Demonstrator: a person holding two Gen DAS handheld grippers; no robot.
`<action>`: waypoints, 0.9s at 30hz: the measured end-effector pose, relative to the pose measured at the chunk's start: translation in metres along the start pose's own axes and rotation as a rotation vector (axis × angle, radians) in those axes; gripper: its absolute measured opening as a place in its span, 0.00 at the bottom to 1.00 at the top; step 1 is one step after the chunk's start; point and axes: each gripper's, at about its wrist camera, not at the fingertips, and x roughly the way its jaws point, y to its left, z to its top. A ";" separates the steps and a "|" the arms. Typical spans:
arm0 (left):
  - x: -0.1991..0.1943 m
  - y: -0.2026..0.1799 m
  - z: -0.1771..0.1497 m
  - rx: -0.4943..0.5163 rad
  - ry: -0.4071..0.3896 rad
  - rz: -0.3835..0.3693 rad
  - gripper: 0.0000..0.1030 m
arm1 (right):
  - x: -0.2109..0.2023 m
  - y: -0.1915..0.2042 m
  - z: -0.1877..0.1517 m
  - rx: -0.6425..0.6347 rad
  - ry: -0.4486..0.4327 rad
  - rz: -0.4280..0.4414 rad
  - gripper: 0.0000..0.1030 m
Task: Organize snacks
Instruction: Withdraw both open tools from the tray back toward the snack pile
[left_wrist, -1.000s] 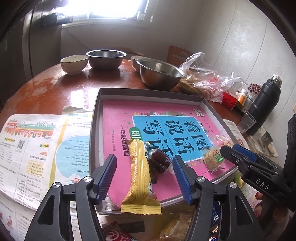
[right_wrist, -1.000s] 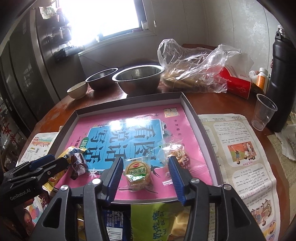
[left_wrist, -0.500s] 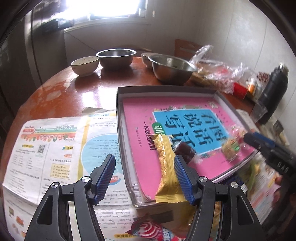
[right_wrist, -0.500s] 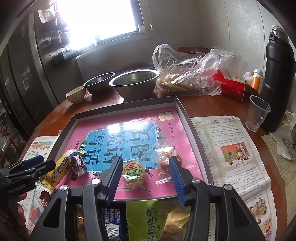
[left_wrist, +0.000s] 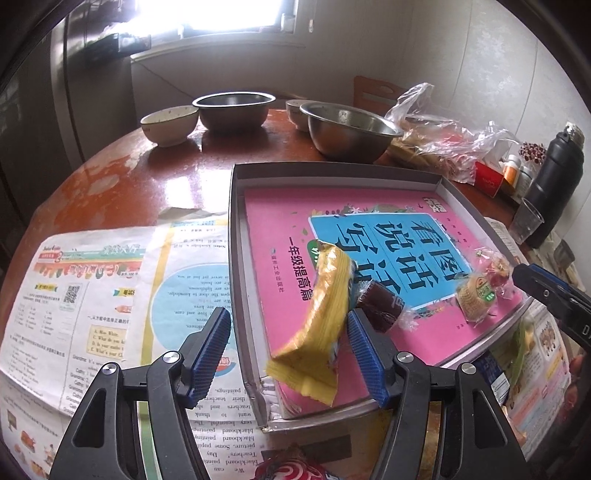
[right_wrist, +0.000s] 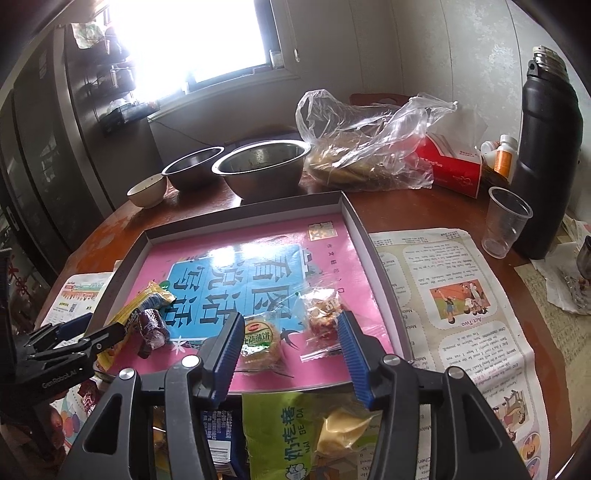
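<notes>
- The left gripper (left_wrist: 288, 350) has its 2 blue fingers wide apart and holds nothing. It hangs over the near left corner of the grey tray (left_wrist: 236, 258).
- A long yellow snack (left_wrist: 317, 325) lies in the tray, with its side right by the right-hand finger (left_wrist: 364, 358).
- A small dark brown snack (left_wrist: 380, 306) lies just beside the yellow one.
- The right gripper (right_wrist: 288, 354) is also spread open and empty.
- A round biscuit pack (right_wrist: 258, 339) and a clear pack with red bits (right_wrist: 323, 314) lie in the tray between its fingers.
- A green bag (right_wrist: 280, 439) lies under that gripper, outside the tray.
</notes>
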 end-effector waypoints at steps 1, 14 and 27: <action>-0.001 -0.001 0.000 -0.001 -0.003 -0.006 0.65 | -0.001 0.000 0.000 0.000 -0.002 -0.001 0.51; -0.039 -0.009 0.006 -0.001 -0.067 -0.063 0.66 | -0.022 -0.007 0.004 0.010 -0.050 0.002 0.60; -0.048 0.013 0.005 -0.034 -0.031 0.036 0.66 | -0.043 -0.010 0.006 0.017 -0.090 0.016 0.61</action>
